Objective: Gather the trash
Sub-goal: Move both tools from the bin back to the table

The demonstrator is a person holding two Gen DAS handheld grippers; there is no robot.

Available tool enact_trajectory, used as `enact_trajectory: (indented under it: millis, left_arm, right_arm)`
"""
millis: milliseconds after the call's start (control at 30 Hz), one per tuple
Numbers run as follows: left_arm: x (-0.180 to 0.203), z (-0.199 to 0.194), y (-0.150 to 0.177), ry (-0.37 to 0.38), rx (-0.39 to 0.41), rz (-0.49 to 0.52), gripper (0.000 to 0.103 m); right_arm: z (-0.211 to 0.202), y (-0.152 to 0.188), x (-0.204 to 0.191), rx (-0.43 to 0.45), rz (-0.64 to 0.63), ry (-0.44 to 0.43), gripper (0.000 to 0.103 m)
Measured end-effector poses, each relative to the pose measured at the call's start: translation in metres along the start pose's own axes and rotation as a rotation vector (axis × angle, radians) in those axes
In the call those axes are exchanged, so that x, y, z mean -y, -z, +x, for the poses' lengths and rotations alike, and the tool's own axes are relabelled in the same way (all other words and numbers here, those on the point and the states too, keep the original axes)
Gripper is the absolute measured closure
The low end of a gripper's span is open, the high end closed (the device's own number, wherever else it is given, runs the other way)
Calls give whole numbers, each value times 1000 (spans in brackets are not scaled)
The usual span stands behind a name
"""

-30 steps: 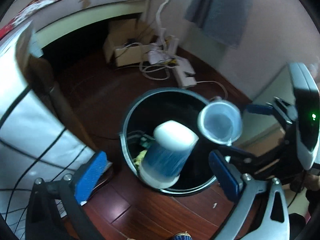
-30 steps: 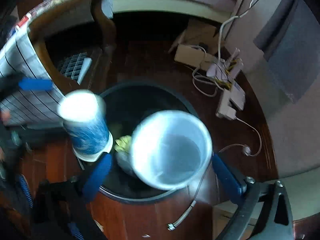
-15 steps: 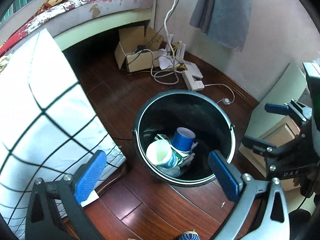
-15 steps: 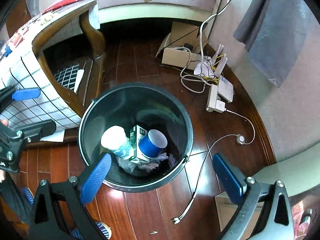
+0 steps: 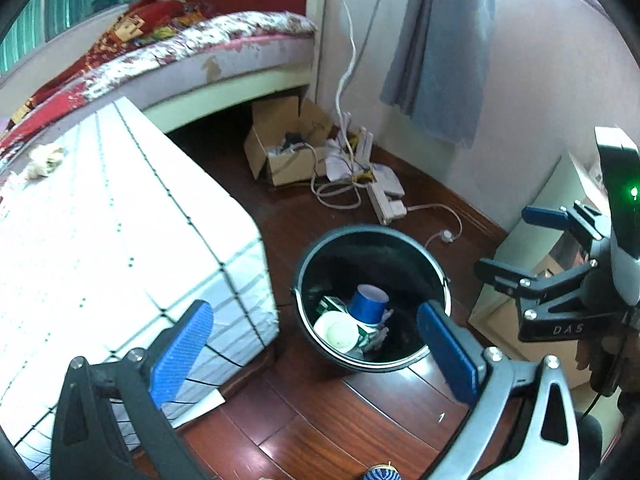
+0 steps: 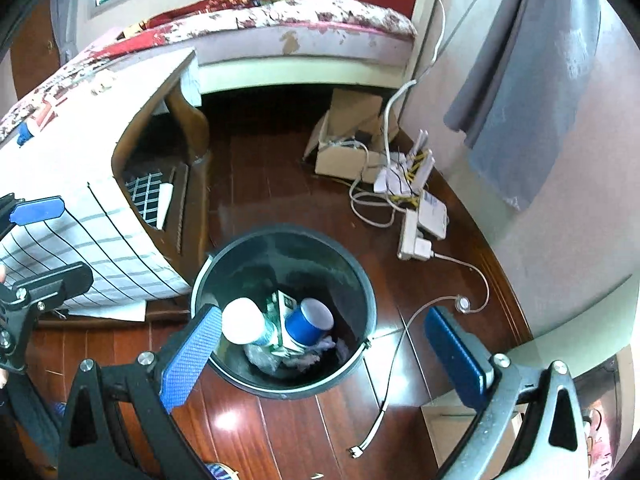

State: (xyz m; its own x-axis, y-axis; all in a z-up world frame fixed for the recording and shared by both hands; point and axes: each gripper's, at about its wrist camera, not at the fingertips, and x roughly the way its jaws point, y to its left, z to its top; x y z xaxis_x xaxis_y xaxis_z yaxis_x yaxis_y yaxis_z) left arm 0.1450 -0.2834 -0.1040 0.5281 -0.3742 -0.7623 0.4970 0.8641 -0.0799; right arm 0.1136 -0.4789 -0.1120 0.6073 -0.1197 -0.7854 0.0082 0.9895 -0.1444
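A black trash bucket point(image 5: 436, 268) stands on the wooden floor; it also shows in the right wrist view point(image 6: 360, 280). Inside lie a blue paper cup point(image 5: 369, 304) point(image 6: 308, 322), a white cup point(image 5: 337, 331) point(image 6: 244, 322), a green-and-white carton point(image 6: 282, 308) and crumpled scraps. My left gripper point(image 5: 316, 348) is open and empty, above and in front of the bucket. My right gripper point(image 6: 324, 354) is open and empty, above the bucket's near rim. The right gripper appears in the left wrist view point(image 5: 520, 244), open.
A table with a white checked cloth point(image 5: 100, 220) stands left of the bucket. A cardboard box point(image 5: 284, 148), power strip point(image 6: 414, 236) and cables point(image 6: 404, 340) lie by the wall. A bed point(image 5: 180, 52) is behind. A pale cabinet point(image 5: 528, 248) is at the right.
Both cups left the grippers and fell into the bucket. Both grippers have since risen away from it, open and empty.
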Motion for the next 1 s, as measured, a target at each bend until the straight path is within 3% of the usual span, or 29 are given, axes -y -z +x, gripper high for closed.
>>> enact_trajectory:
  millis: [300, 1000]
  left_arm:
    - [-45, -31, 2, -68, 60, -51, 1]
    - [-190, -90, 47, -244, 127, -277, 1]
  right_arm:
    - [-18, -26, -34, 67, 3, -38, 1]
    - [-17, -95, -204, 141, -220, -214, 1]
